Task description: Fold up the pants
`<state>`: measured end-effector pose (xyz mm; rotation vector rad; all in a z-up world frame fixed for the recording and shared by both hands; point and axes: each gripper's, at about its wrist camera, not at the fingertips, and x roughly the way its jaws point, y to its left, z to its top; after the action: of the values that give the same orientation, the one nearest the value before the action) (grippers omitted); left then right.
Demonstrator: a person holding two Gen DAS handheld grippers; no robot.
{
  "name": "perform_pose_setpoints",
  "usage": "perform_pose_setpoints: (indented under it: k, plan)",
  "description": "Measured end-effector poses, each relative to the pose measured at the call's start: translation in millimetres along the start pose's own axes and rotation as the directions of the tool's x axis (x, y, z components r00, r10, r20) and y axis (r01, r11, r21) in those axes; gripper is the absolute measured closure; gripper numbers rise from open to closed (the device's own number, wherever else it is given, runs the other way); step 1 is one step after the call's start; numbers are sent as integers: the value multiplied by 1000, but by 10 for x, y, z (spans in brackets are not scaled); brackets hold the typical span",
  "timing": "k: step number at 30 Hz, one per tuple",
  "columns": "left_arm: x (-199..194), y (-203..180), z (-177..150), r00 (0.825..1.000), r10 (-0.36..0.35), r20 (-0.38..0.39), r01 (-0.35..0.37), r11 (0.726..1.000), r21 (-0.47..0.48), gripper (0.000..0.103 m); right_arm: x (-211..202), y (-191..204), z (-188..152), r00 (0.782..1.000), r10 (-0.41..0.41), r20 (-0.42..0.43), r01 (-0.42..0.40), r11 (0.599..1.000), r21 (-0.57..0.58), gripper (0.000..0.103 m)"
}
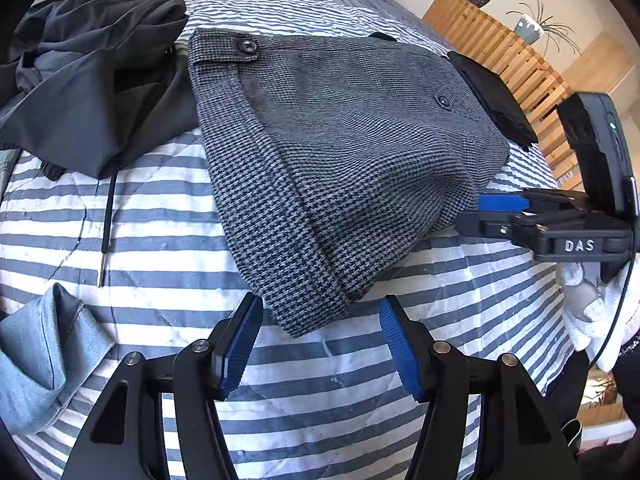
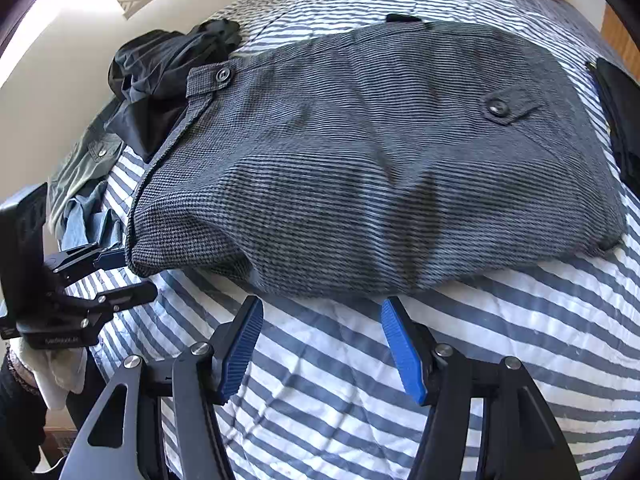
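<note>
Grey houndstooth pants (image 1: 344,140) lie folded into a compact bundle on the striped bed cover (image 1: 160,220), two buttoned tabs facing up. My left gripper (image 1: 320,308) is open, and the bundle's near corner lies between its blue pads without being clamped. In the right wrist view the pants (image 2: 380,160) fill the middle, their near edge just beyond my right gripper (image 2: 320,304), which stands open over the cover (image 2: 480,340) and holds nothing. The right gripper (image 1: 492,210) also shows beside the bundle's right edge, and the left gripper (image 2: 120,272) at its left end.
A dark hooded garment (image 1: 100,80) with a drawstring is heaped left of the pants, with blue denim (image 1: 36,360) nearer. A black folded item (image 1: 492,96) lies at the pants' far right. A slatted wooden unit (image 1: 500,52) with pots stands beyond the bed.
</note>
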<state>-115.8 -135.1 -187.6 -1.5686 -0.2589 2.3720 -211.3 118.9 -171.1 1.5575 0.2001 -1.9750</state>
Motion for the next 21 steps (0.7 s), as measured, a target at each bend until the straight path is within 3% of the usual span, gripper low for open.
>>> perform_pose_setpoints:
  k: [2,3,5,9,13,16,21]
  plan:
    - [28,-71,6,1000,22,12,-23,999,37,39,74,23,80,1000,9,2,-10,999,40,47]
    - [48,-109,11,999,41,15,-42,998,57,39,71,-9,123,999,36,14,-37,996,80,60]
    - [76,-148,36,997,65,28,-67,994,81,39,33,-102,222,997,73,29,-77,985,156,75]
    - [96,-206,128,995,74,60,-81,990,116,39,-103,-187,337,994,92,56,-102,975,196,90]
    - [149,-267,115,996,69,52,-76,987,138,39,-192,-207,433,990,123,69,-135,967,216,92]
    - [179,-307,93,992,120,45,-126,977,174,67,-229,-217,459,993,98,64,-108,976,190,92]
    - [-198,-161,242,998,42,41,-46,993,108,77,-219,-246,422,991,118,60,-129,966,226,93]
